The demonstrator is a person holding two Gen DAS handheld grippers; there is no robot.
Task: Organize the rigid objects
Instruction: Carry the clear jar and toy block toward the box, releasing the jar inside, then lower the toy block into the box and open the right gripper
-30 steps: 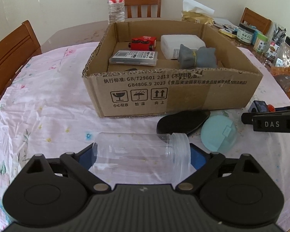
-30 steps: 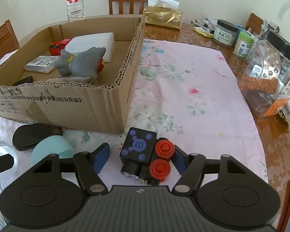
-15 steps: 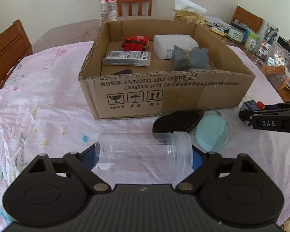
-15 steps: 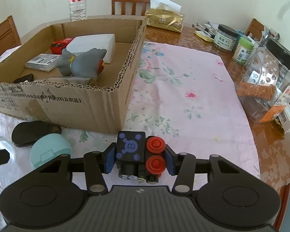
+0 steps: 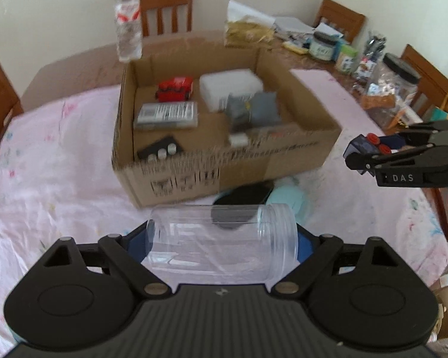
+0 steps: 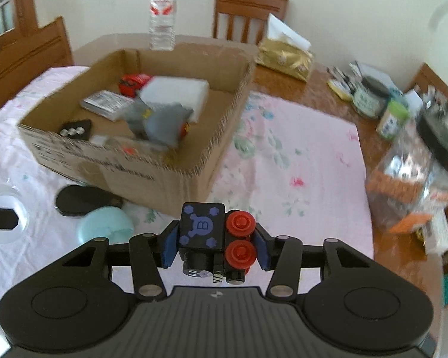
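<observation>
Your left gripper (image 5: pixel 222 240) clamps the clear plastic jar (image 5: pixel 222 240) crosswise, one blue pad on its base at the left and the other on its threaded mouth at the right. The jar lies on its side between the fingers and looks clear of the pink flowered tablecloth (image 5: pixel 59 185) beneath it. Its jaws have just closed a little further onto the jar.

Just ahead of that gripper, partly seen through the jar, lie a flat black oval item (image 5: pixel 242 195) and a pale teal lid (image 5: pixel 288 198), both at the near wall of the cardboard box (image 5: pixel 224 161). Further ahead, inside the box, you have a red toy (image 5: pixel 176 88), a white block (image 5: pixel 230 85), a grey soft toy (image 5: pixel 252 109), a labelled flat case (image 5: pixel 167 113) and a small black piece with three white caps (image 5: pixel 161 150).

Your right gripper (image 6: pixel 214 243) is closed tight on the black toy block with red wheels (image 6: pixel 216 237); the pads press on its left face and on the wheels at the right, and the block hangs above the cloth. These jaws have just finished closing on it. The box sits ahead and to the left of this gripper, the teal lid (image 6: pixel 104 228) to its near left. From the left camera, the right gripper (image 5: pixel 370 152) shows off to the right, beside the box's right corner.
</observation>
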